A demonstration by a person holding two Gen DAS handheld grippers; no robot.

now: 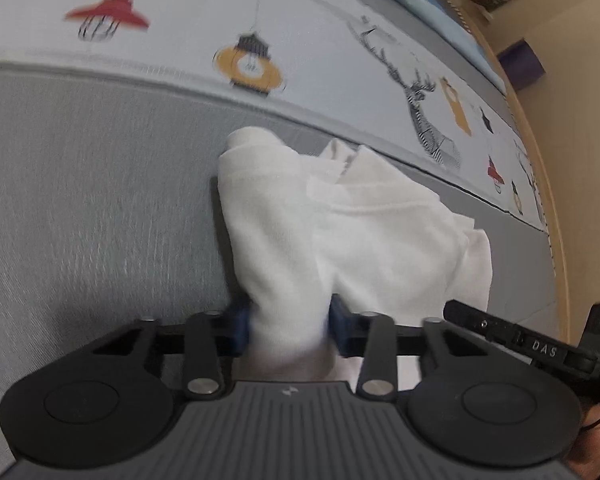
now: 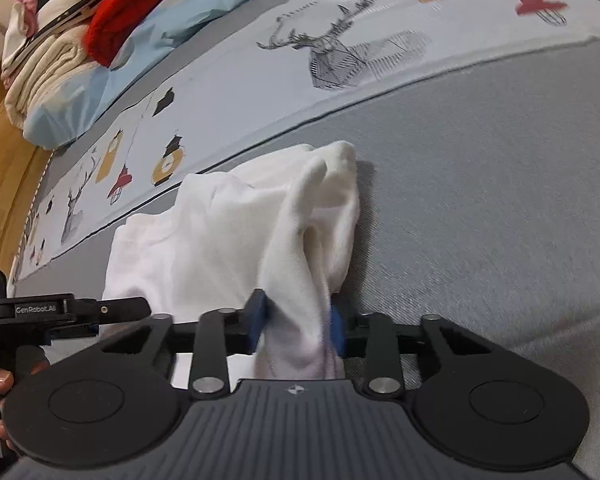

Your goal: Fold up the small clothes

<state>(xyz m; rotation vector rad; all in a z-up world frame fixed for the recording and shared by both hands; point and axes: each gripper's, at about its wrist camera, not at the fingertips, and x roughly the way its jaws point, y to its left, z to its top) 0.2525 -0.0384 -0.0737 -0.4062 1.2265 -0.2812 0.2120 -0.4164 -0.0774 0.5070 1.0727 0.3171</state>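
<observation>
Plainly, both tongs have hold of the same white garment (image 1: 340, 232), a small crumpled piece of clothing on the grey bed cover (image 1: 92, 200). The left tongs (image 1: 290, 326) are nearly closed, their blue pads (image 1: 240, 322) pinching a bunched fold of the cloth; from there the garment spreads away toward 12 and 2 o'clock in the left wrist view, with the right tool's black finger reaching in at 4 o'clock. The right tongs (image 2: 298, 326) are likewise drawn in tight on a gathered edge of the white garment (image 2: 228, 232), which runs up toward 12 o'clock and out to 10 o'clock. Beyond the garment, at 12 o'clock, lies a printed sheet (image 2: 340, 52) with deer and lanterns, and at 10 o'clock a pile of folded bedding (image 2: 60, 40).
</observation>
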